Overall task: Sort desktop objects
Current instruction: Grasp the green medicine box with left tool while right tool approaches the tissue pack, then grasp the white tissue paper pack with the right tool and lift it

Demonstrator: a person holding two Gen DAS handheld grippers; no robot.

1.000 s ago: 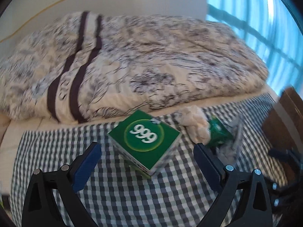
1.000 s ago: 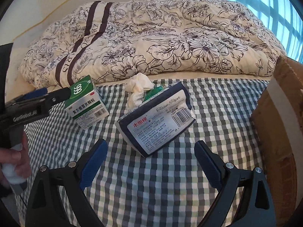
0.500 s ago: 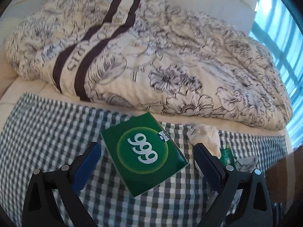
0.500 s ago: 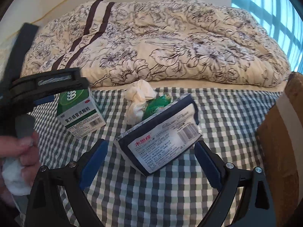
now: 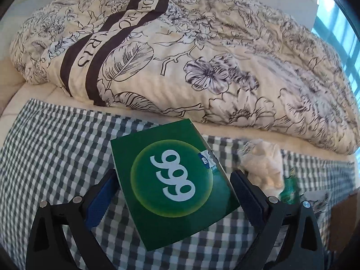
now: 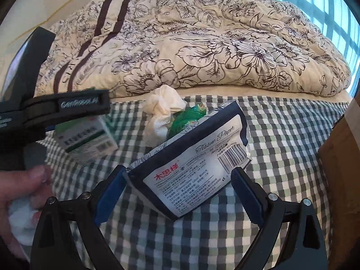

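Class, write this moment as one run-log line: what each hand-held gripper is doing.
left hand-held gripper: open around green 999 box | right hand-held gripper: open around tissue pack | neither lifted

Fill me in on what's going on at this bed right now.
A person is sorting clutter on a checked cloth with a handheld gripper in each hand. The left gripper has its jaws open around a green 999 box; whether they touch it yet is unclear. The right gripper has its open jaws on either side of a tissue pack. A crumpled tissue and a green wrapper lie behind the pack.
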